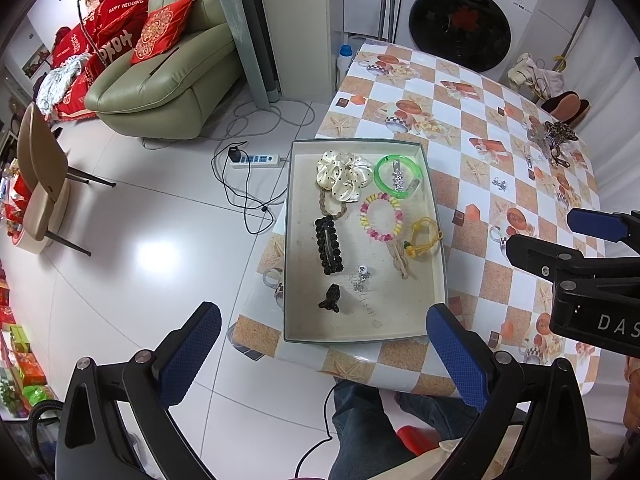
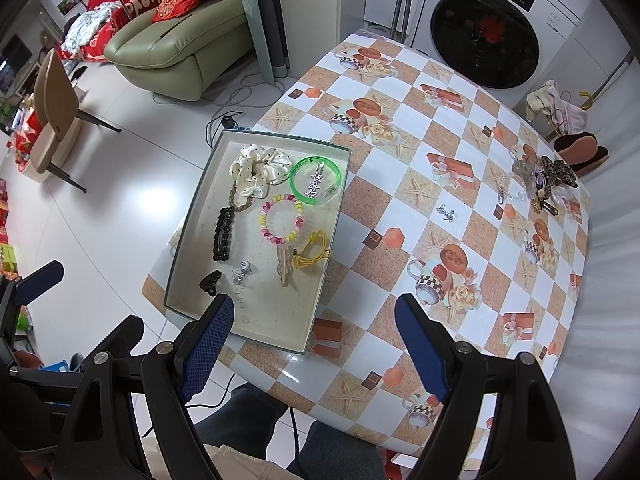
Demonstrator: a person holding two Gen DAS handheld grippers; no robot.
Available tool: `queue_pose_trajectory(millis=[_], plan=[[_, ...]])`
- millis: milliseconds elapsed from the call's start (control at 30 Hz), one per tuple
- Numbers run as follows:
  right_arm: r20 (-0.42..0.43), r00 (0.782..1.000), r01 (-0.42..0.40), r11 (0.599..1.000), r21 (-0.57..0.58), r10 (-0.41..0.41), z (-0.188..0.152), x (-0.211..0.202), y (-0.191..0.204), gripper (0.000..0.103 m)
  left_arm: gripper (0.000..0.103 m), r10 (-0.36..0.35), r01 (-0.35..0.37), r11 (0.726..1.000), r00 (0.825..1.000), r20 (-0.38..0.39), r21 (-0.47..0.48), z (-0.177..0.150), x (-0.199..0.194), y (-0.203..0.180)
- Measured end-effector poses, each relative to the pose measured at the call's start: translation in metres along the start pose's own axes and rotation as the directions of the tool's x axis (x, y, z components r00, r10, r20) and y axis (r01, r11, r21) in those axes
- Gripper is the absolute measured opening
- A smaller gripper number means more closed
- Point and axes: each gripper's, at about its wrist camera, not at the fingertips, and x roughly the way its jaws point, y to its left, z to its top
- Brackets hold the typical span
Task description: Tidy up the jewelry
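Observation:
A shallow grey tray (image 1: pixel 436 248) (image 2: pixel 320 300) sits at the table's near left corner. It holds a cream scrunchie (image 1: pixel 342 174), a green bangle (image 1: pixel 398 176) with a star clip, a pink-yellow coil bracelet (image 1: pixel 382 216), a black hair clip (image 1: pixel 329 246), a yellow hair tie (image 1: pixel 424 238) and small earrings (image 1: pixel 362 278). A small silver piece (image 2: pixel 446 213) lies loose on the table. A pile of jewelry (image 2: pixel 540 182) sits at the far right. My left gripper (image 1: pixel 324 354) is open and empty before the tray. My right gripper (image 2: pixel 314 346) is open and empty over the tray's near corner.
The table has a checkered orange-and-white cloth (image 2: pixel 400 152). A washing machine (image 2: pixel 486 36) stands behind it, a green sofa (image 1: pixel 168 68) and a power strip (image 1: pixel 256 160) on the floor at left. A beige chair (image 1: pixel 40 184) stands far left.

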Motion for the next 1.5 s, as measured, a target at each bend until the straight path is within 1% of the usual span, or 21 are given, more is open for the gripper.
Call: queue_pose_trajectory(millis=[1400, 1500], plan=[[-0.002, 1.0, 0.0, 1.0, 0.002, 0.0, -0.0028, -0.0006, 0.0022, 0.085, 0.103, 0.006, -0.006, 1.0, 1.0, 0.004, 0.0, -0.0009, -0.0028, 0.0001], [-0.002, 1.0, -0.001, 1.0, 0.002, 0.001, -0.0029, -0.0002, 0.0021, 0.085, 0.103, -0.001, 0.001, 1.0, 1.0, 0.008, -0.002, -0.0012, -0.0038, 0.0014]])
